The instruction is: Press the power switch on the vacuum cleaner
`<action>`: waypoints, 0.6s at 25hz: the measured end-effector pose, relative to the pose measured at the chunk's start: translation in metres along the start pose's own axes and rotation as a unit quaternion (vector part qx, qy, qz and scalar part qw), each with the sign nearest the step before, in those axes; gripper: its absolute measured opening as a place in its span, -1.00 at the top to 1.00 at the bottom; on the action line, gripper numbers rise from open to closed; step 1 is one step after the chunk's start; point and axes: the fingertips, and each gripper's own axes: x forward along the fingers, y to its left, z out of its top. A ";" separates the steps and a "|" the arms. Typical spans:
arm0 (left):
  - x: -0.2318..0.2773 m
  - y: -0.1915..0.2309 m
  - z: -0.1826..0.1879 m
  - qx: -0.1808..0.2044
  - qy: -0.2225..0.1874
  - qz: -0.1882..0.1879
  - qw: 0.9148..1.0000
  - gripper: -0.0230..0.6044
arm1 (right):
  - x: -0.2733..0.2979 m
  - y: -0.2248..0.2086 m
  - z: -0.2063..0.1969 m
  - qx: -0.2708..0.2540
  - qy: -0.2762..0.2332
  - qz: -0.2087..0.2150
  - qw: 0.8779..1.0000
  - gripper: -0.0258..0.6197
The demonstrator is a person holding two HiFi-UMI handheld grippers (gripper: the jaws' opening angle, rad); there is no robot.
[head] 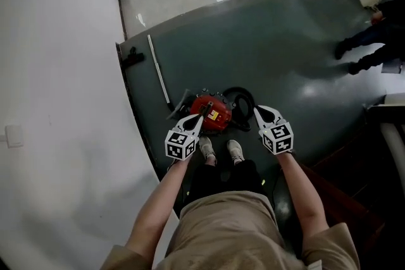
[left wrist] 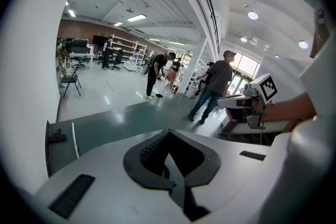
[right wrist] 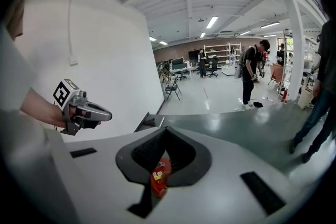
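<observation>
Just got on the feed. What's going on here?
A person stands on a dark mat with a tool in each hand, leaning over a red vacuum at their feet. Both tools are shut and hold nothing. The left tool points at the vacuum's top; whether it touches can't be told. The right tool hangs to the vacuum's right, near its black hose. Nothing shows the switch pressed yet.

No readable text anywhere. Yellow label (head: 214, 115) on red vacuum cleaner (head: 204, 103): print too small (only blur).
</observation>
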 end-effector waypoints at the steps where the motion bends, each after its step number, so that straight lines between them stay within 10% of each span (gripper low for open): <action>1: 0.004 0.003 -0.004 0.001 0.005 -0.004 1.000 0.91 | 0.005 0.000 -0.005 0.000 0.005 -0.003 1.000 0.90; 15: 0.063 0.080 -0.098 -0.016 0.063 -0.001 0.998 0.91 | 0.127 0.018 -0.118 -0.055 0.105 0.024 0.993 0.90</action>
